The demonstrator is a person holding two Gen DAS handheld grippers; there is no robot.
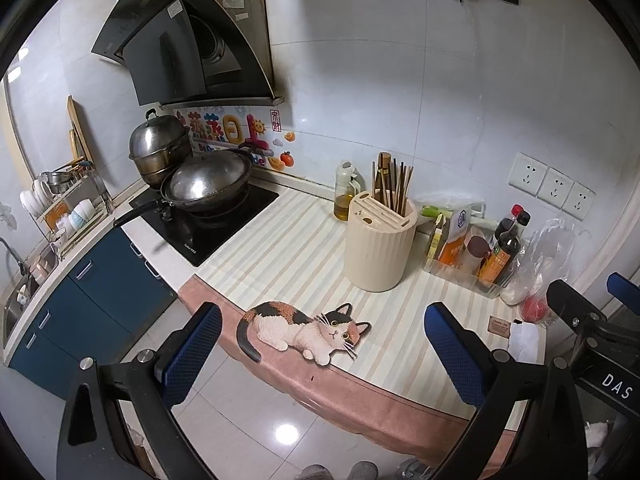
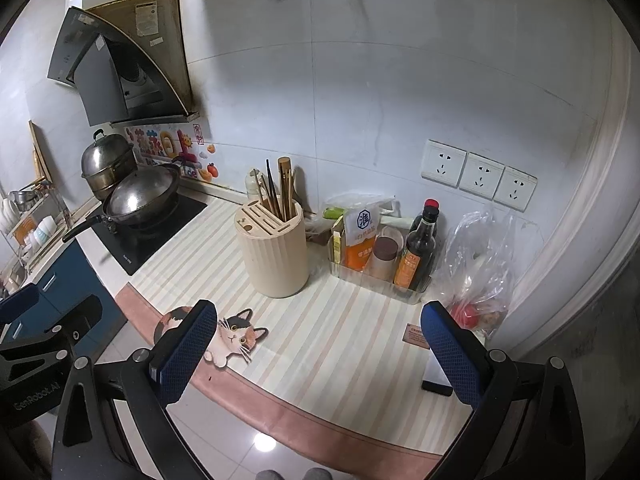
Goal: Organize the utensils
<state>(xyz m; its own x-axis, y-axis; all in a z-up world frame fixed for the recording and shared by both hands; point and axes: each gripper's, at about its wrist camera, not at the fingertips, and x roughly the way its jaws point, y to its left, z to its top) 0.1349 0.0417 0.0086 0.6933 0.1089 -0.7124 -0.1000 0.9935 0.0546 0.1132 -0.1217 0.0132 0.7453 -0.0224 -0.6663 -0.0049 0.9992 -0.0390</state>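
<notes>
Chopsticks [image 1: 394, 184]: upright in cream holder [image 1: 380, 244], mid-bench toward the back edge, beside oil bottle [image 1: 344, 196]. Left gripper [image 1: 320, 354]: jaws wide apart, empty, above the front edge. Right-wrist view: right gripper [image 2: 320, 352] likewise spread, empty; condiment tray [image 2: 380, 272] right of the holder.

"DAS" stands in white on the right tool's black body [image 1: 618, 386]; "GenRobot.AI" on the left tool's body [image 2: 36, 398]; a blue "淮" marks the salt bag [image 2: 362, 232] right of the holder [image 2: 276, 248].
</notes>
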